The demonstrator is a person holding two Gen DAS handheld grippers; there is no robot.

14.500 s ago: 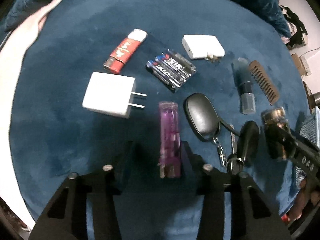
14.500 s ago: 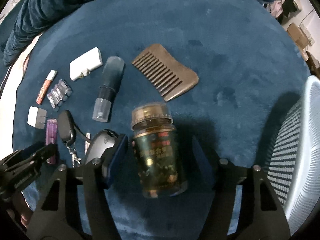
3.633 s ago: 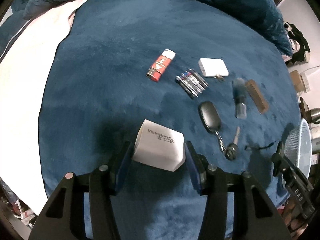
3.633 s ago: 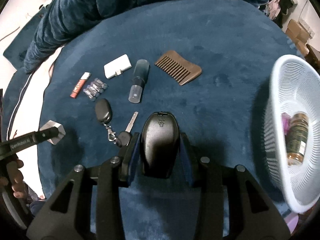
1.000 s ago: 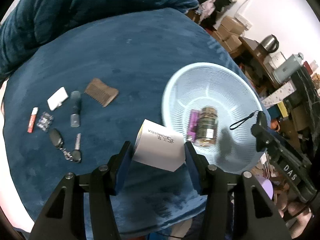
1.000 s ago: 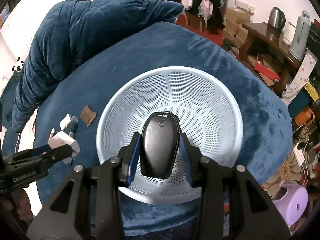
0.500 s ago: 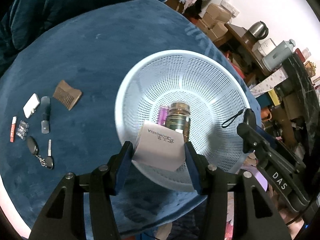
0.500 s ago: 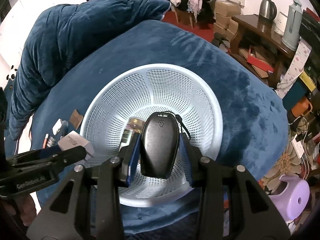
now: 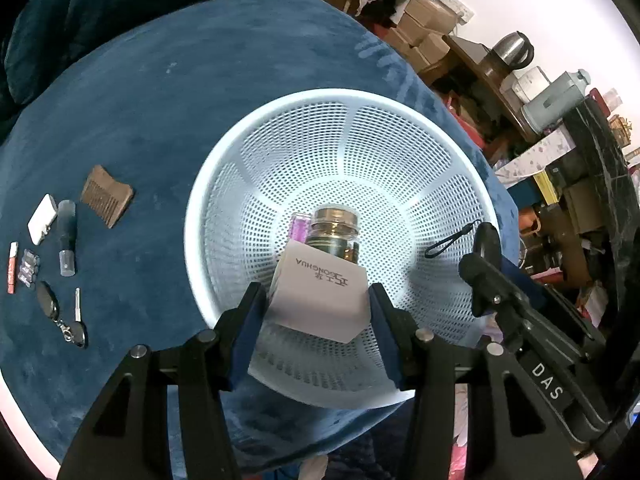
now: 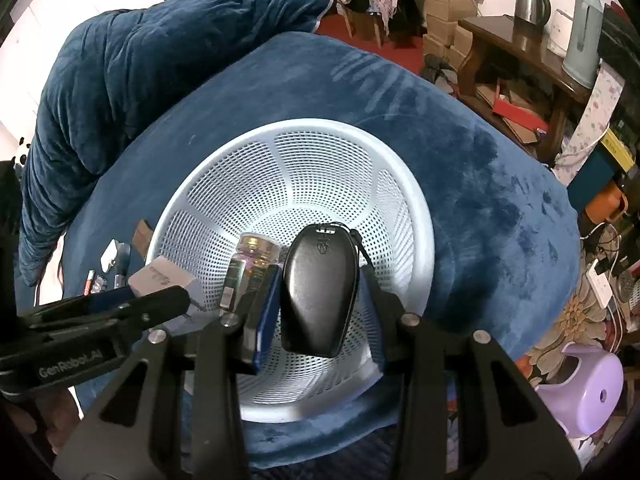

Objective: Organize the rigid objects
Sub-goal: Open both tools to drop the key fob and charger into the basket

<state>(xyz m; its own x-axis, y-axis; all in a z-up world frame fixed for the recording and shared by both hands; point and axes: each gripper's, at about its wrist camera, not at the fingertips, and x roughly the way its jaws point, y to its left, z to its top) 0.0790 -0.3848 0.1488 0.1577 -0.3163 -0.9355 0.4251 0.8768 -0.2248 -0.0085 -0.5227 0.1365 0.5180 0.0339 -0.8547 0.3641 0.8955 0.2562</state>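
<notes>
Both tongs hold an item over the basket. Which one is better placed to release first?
Right, probably. The right tongs hold the black key fob over bare basket floor. The left tongs hold the white charger directly over the jar, so it may land on it.

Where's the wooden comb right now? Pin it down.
In the left wrist view the wooden comb lies on the blue cloth, left of the basket, beside the dark tube.

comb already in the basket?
No. The brown comb lies on the blue cloth, left of the basket, beside the other unsorted items.
</notes>
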